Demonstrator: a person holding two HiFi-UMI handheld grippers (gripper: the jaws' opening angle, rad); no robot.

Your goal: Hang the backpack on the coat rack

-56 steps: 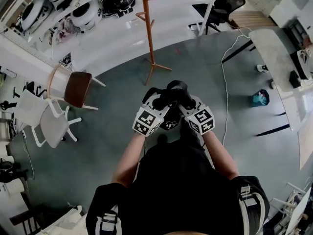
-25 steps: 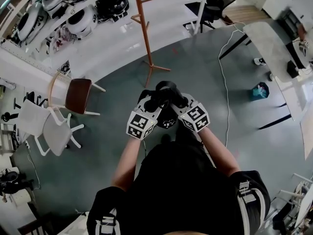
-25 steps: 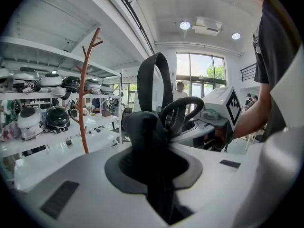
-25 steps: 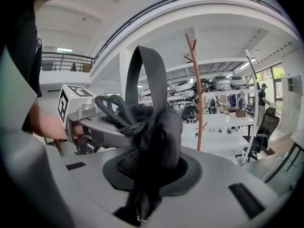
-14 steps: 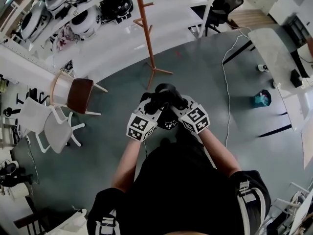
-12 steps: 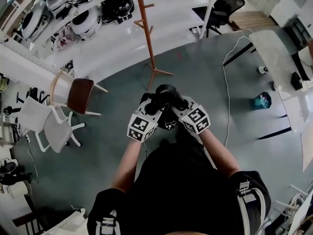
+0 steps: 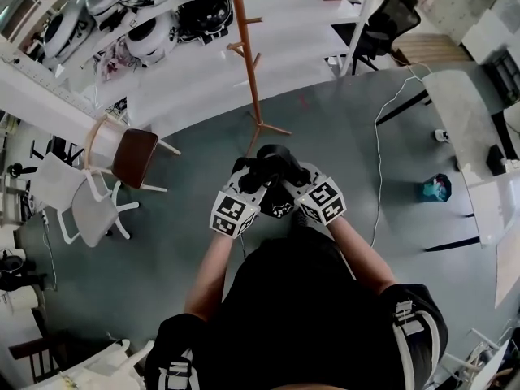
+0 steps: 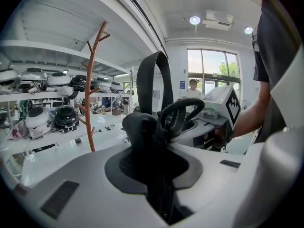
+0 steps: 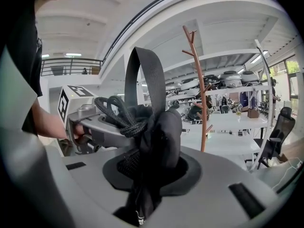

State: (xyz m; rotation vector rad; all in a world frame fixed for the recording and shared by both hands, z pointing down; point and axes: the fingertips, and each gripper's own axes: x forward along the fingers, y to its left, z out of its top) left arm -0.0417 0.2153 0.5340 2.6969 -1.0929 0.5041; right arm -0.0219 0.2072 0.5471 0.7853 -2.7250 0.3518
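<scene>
in front of the coat rack point(image 7: 249, 63), the left claw point(image 7: 250, 171) and the right claw point(image 7: 286, 171) both squeeze the top of the backpack point(image 7: 273, 154). its strap loop sticks up. the tall rack is straight ahead, not yet close, and both claws are equally near it.

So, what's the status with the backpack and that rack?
Left gripper, right gripper: both shut on backpack. Backpack held, not yet hung. Coat rack ahead; bare floor between.
</scene>
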